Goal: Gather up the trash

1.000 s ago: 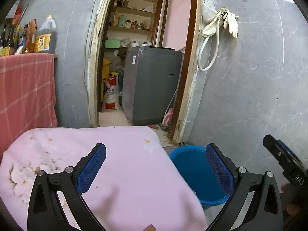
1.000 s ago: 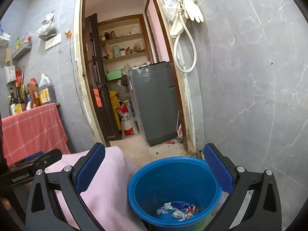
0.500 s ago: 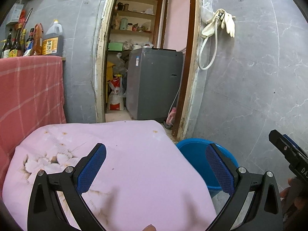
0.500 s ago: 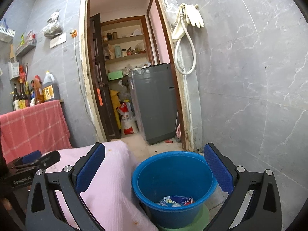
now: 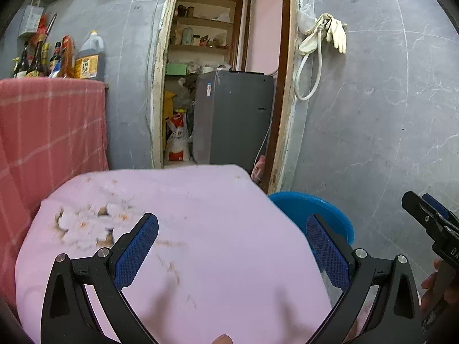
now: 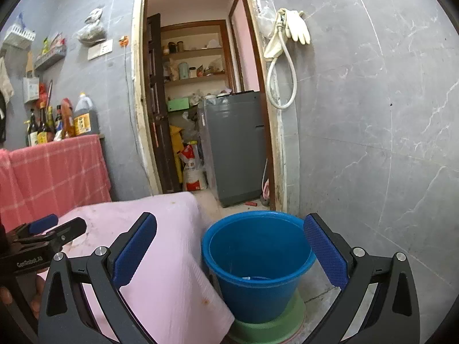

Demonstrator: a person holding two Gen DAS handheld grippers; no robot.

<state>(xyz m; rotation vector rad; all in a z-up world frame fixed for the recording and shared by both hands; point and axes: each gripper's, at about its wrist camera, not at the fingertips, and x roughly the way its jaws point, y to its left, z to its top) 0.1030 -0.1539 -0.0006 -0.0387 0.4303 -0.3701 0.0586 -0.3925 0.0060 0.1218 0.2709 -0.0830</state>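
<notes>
A blue bucket [image 6: 258, 261] stands on a green base on the floor, right of the pink-clothed table [image 6: 160, 246]; only a sliver of wrapper shows at its bottom. My right gripper [image 6: 229, 252] hangs open in front of the bucket, empty. In the left wrist view my left gripper [image 5: 232, 246] is open and empty above the pink tablecloth [image 5: 183, 229], with the bucket's rim [image 5: 312, 206] past the cloth's right corner. The cloth carries brown stains and a white floral patch [image 5: 83, 223]. No loose trash shows on the table.
A red checked cloth [image 5: 48, 132] covers a counter at left holding several bottles [image 5: 57, 60]. A doorway ahead opens on a grey washing machine [image 5: 232, 117] and shelves. A hose and gloves [image 5: 324, 37] hang on the grey tiled wall at right.
Both grippers have pulled back and risen, so the bucket sits lower and farther away and its wrappers are nearly hidden. More of the tablecloth shows. Both stay open.
</notes>
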